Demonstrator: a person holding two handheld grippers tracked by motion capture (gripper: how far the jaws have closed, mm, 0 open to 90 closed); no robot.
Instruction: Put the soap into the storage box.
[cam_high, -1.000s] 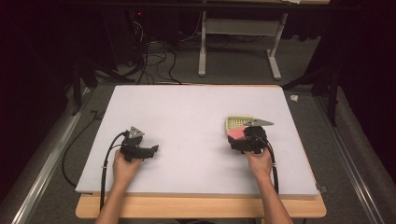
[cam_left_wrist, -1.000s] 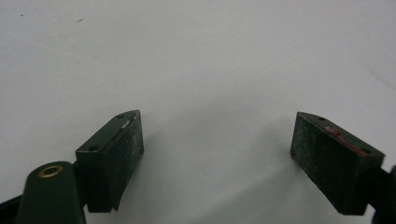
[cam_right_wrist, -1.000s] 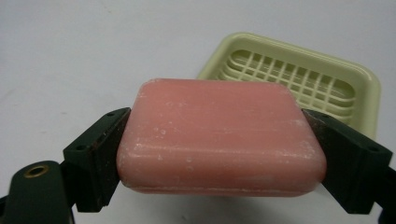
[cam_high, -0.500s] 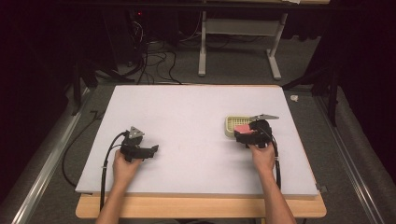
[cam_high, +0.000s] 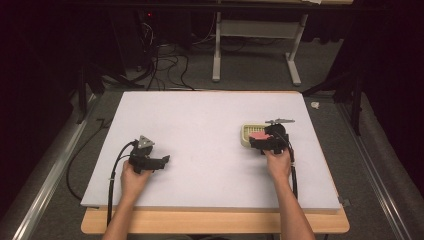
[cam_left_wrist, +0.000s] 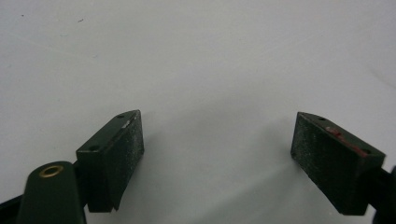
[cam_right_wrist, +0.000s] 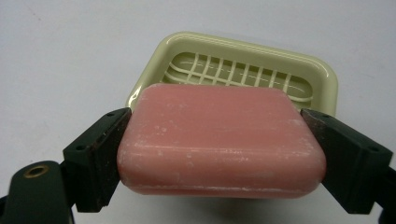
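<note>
A white counter (cam_high: 200, 130) takes up the middle of the high view, its surface a pale sheet laid on a wooden top whose light edge (cam_high: 215, 222) shows along the near side. Beyond the far edge, black cables (cam_high: 165, 65) lie tangled on the grey floor (cam_high: 250, 75), beside a white metal frame (cam_high: 255, 45) standing on two feet. A small white scrap (cam_high: 315, 105) lies on the floor just off the far right corner. Metal rails (cam_high: 45, 175) run along the left and right sides.
</note>
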